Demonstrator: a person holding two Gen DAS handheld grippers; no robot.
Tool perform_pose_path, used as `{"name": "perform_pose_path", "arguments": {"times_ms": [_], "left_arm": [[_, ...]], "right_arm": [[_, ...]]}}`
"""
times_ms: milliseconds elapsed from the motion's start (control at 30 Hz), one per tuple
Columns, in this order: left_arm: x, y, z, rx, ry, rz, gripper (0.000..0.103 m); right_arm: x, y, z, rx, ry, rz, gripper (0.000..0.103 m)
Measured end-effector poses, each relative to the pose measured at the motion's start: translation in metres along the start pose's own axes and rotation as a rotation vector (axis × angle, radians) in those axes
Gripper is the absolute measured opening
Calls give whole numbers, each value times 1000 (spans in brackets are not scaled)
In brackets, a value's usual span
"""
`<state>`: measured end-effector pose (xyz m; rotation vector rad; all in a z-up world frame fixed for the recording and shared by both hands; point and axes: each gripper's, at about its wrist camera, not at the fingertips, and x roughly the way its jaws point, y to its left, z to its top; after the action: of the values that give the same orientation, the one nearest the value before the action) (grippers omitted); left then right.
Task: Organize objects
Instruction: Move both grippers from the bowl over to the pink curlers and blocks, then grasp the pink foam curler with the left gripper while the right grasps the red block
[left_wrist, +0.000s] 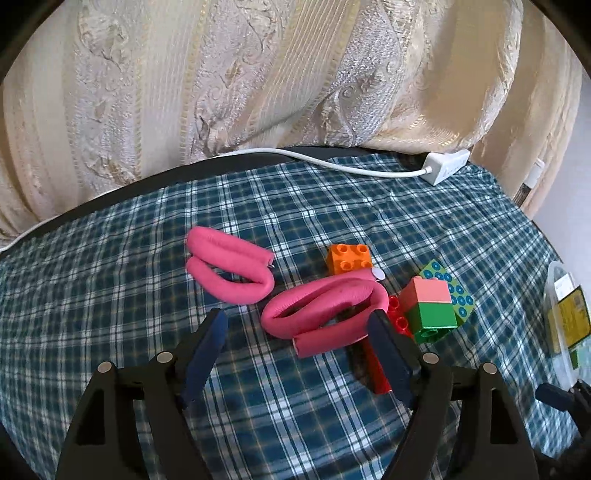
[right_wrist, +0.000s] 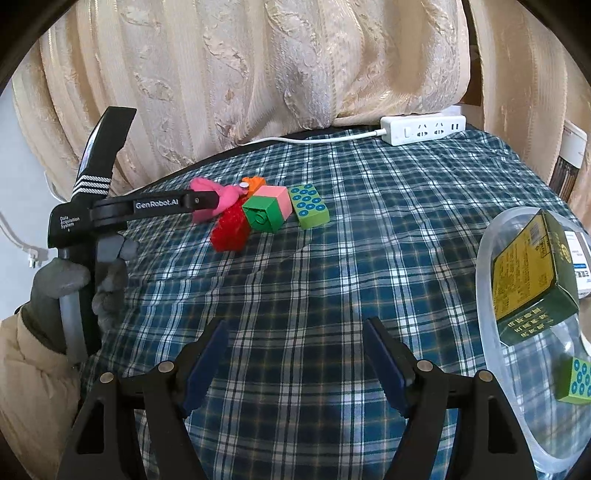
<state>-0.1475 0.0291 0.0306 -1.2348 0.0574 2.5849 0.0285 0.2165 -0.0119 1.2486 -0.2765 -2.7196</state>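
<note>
The fingers of the left gripper are spread wide around a bent pink foam roll on the checked cloth. The right gripper is held open and bare beside a clear tub. Toy blocks are piled by the roll.

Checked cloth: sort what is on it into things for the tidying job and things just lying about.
For the job:
nearer pink foam curler
farther pink foam curler
orange brick
red brick
pink-and-green block
green dotted block
clear tub
left hand-held gripper, open

Lying about:
power strip
white cable
curtain
</note>
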Motion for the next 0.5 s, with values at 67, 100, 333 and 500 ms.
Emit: {"name": "perform_pose_path", "arguments": {"times_ms": [67,100,333,500], "left_arm": [[2,4,1,-13,2,-17,83],[3,6,1,-22,3,-27,83],[-1,19,-3,-83,10,-73,83],[-12,28,-1,-103,-20,-66,83]], "right_arm": [[0,1,0,-6,2,-2,78],[1,3,1,-12,3,-5,78],[14,24,21,-73,8,7,78],[35,47,35,-121,27,33,78]]}}
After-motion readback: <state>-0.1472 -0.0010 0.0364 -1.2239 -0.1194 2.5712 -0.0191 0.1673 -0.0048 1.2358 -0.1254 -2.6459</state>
